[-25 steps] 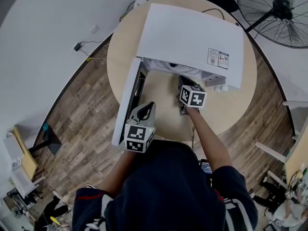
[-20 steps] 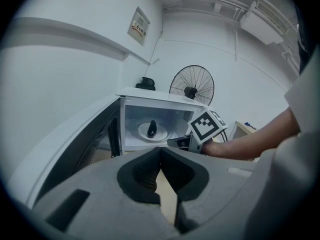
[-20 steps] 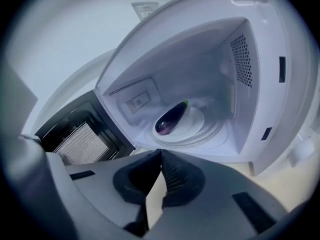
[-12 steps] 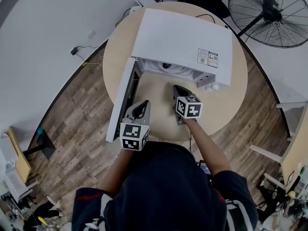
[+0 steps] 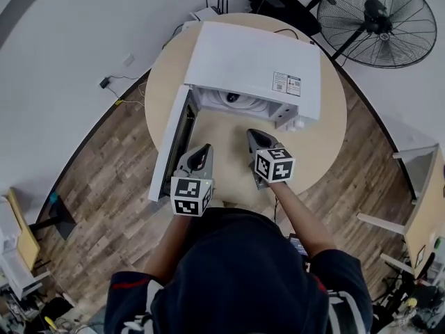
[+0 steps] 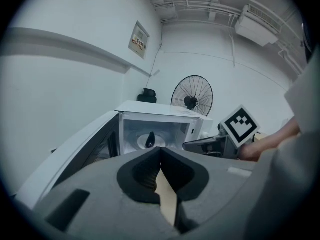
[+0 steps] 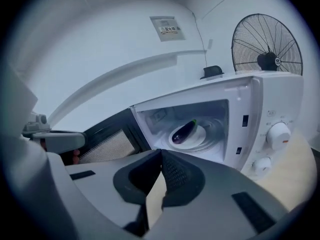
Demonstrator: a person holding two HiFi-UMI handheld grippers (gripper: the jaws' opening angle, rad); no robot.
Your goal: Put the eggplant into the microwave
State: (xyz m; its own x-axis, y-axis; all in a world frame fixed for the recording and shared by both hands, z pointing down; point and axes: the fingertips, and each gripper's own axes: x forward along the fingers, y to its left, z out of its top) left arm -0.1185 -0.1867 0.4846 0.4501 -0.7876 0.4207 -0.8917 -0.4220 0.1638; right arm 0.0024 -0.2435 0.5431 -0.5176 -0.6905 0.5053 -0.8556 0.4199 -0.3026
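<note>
The round bench (image 5: 318, 152) carries the white microwave (image 5: 254, 61), its door (image 5: 169, 141) swung wide to the left with the free edge past the bench rim, and the eggplant (image 7: 184, 132) lies on the turntable plate (image 7: 201, 134) inside — the placing looks done. Shutting the door seems next, a sweep for the left gripper (image 5: 201, 150) just beside it. Both it and the right gripper (image 5: 254, 136) hover over bare bench before the cavity, fingers clenched on nothing — room enough to swing.
</note>
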